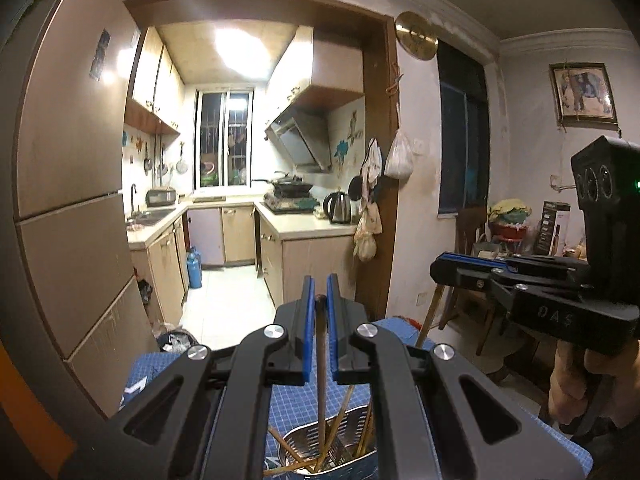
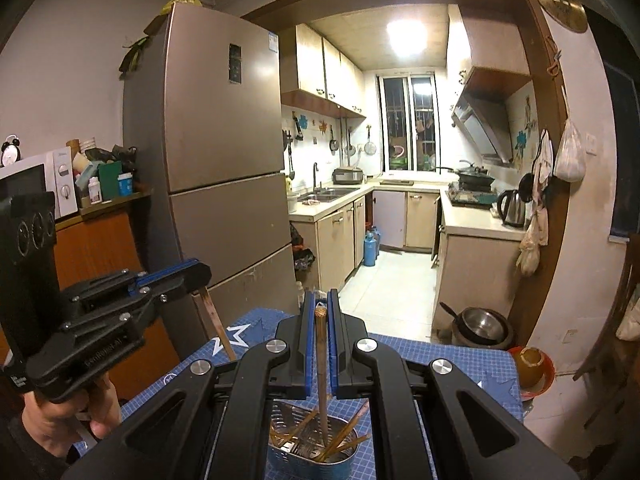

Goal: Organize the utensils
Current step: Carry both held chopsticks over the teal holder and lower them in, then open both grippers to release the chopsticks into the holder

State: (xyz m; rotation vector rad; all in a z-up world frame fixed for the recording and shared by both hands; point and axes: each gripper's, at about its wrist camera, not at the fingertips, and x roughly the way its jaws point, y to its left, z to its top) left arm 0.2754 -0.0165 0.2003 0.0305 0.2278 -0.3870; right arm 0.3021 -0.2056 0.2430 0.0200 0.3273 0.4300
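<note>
Metal holder [image 2: 312, 446] holds loose chopsticks [image 2: 344, 442] (crisscrossed); left gripper [image 1: 319, 300], right gripper [image 2: 320, 312] each clamp one chopstick.

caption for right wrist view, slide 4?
Right gripper shut on a chopstick above the utensil holder; left gripper also holds one.

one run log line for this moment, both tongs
left tongs: shut on dark wooden chopstick | right tongs: shut on pale bamboo chopstick | both over metal utensil holder
</note>
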